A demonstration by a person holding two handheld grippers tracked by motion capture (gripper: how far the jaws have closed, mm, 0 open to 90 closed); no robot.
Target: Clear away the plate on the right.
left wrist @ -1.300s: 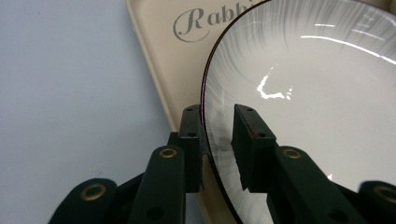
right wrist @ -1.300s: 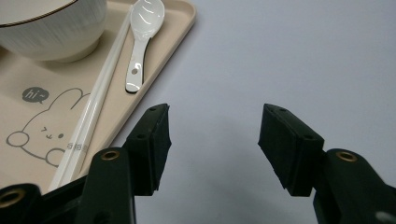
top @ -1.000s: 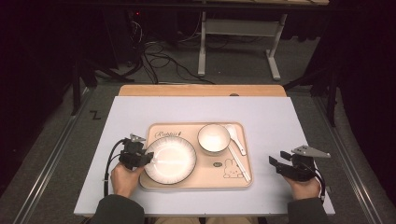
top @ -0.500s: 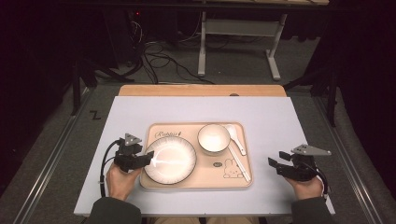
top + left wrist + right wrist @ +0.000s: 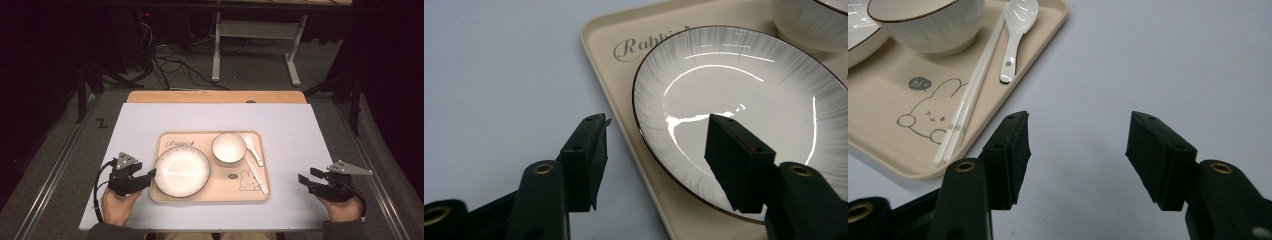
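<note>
**A:** Plate [image 5: 744, 105] question — how is it expected to handle? The left gripper [image 5: 656, 150] is seen with its jaws spread wide, straddling the near edge of the tray [image 5: 624, 105] and the plate's rim, one jaw over the table and the other over the plate's inside. Nothing is gripped yet.

**B:** Glazed ceramic, so it should be treated as stiff, slick and chippable, and probably fairly heavy for a pinch at one edge. The rim on the gripper's side looks like the place to be taken hold of, one jaw under the lip and one on top. Sag or slip is to be expected if the pinch is shallow.

**A:** And the position?

**B:** In the high view the plate [image 5: 182, 171] is found in the left half of the tray [image 5: 260, 192], just beside the bowl [image 5: 228, 148]. Chopsticks [image 5: 256, 172] and a spoon [image 5: 252, 147] are laid along the right side. The right gripper [image 5: 306, 179] is held well apart from the tray, jaws also wide, nothing in them.

**A:** Surface?

**B:** A pale, smooth table top [image 5: 300, 130], wooden strip at the far edge. Beyond it the room is dark, with cables on the floor and a desk frame.
</note>
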